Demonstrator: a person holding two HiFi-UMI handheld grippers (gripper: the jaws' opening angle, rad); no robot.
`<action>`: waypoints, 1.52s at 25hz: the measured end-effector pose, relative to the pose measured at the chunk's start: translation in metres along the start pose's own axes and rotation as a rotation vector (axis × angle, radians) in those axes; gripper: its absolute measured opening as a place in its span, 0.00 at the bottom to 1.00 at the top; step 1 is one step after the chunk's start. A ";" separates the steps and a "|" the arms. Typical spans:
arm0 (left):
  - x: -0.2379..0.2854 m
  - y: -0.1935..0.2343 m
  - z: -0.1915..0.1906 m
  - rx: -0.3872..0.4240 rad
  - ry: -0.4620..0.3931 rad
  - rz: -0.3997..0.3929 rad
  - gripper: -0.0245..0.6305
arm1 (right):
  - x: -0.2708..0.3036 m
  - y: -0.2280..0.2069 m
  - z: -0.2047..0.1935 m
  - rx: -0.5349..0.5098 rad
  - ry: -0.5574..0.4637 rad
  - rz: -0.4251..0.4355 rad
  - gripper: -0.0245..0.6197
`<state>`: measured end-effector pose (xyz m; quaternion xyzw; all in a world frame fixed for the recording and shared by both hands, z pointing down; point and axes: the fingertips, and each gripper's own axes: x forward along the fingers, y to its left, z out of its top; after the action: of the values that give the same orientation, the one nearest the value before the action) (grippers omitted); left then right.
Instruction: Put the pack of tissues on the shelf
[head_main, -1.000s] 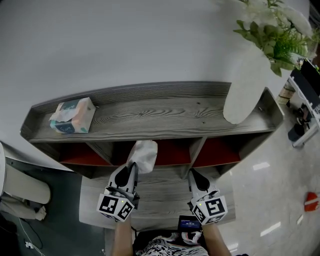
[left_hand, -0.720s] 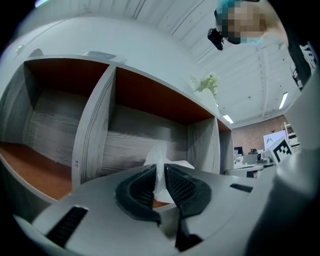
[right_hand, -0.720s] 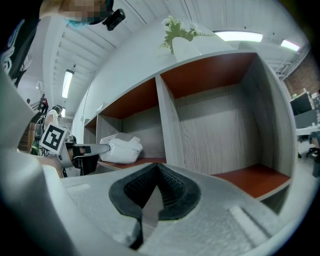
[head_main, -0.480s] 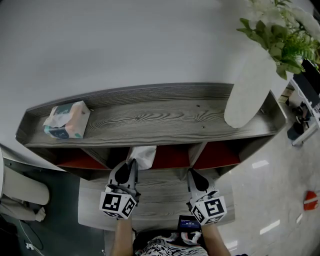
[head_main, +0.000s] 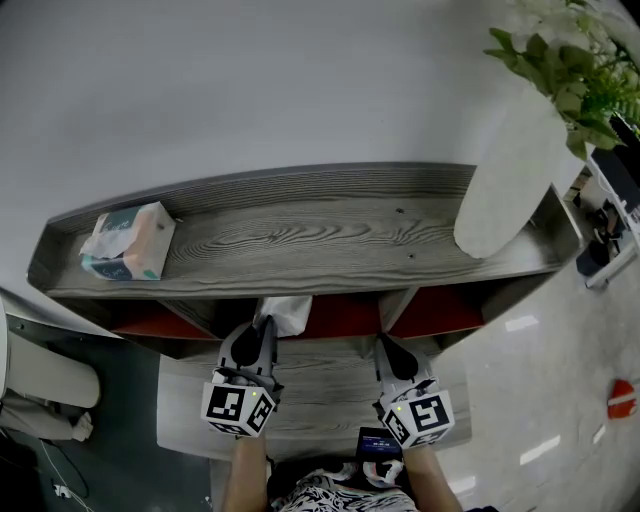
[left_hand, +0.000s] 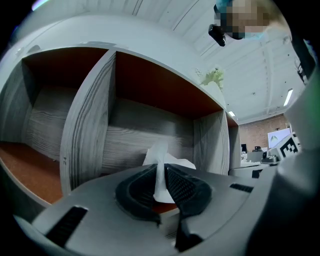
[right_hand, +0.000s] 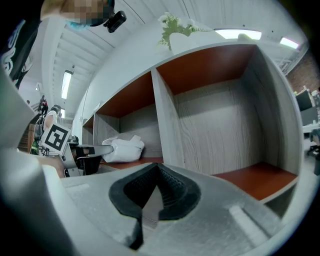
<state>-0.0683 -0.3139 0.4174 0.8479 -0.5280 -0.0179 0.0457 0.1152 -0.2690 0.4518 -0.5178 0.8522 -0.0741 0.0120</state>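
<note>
The pack of tissues (head_main: 285, 312) is a soft white packet, and my left gripper (head_main: 262, 335) is shut on its near end. It sits at the mouth of the middle compartment of the grey wooden shelf (head_main: 300, 240). In the left gripper view the packet (left_hand: 167, 161) is pinched thin between the dark pads (left_hand: 180, 187). The right gripper view shows the packet (right_hand: 122, 148) low over the compartment's red-brown floor, with the left gripper (right_hand: 92, 152) behind it. My right gripper (head_main: 388, 352) is shut and holds nothing, in front of the compartment to the right.
A colourful tissue box (head_main: 128, 240) lies at the left end of the shelf top. A tall white vase (head_main: 505, 175) with green leaves stands at the right end. Upright dividers (left_hand: 87, 120) separate the compartments. A low wooden step (head_main: 320, 395) lies under my grippers.
The left gripper has carried the white packet forward, so more of it is under the shelf top. The right gripper has hardly moved.
</note>
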 end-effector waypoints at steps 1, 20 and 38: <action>0.000 0.000 0.000 0.006 0.005 -0.001 0.09 | 0.000 0.000 0.000 0.002 0.000 0.001 0.05; -0.007 -0.001 -0.010 -0.086 0.041 -0.010 0.32 | -0.010 0.012 0.006 -0.002 -0.012 0.022 0.05; -0.057 -0.020 0.001 -0.046 0.015 -0.058 0.32 | -0.048 0.048 0.005 -0.012 -0.009 -0.010 0.05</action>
<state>-0.0760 -0.2541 0.4139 0.8616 -0.5022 -0.0253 0.0686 0.0960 -0.2056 0.4371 -0.5226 0.8499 -0.0668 0.0124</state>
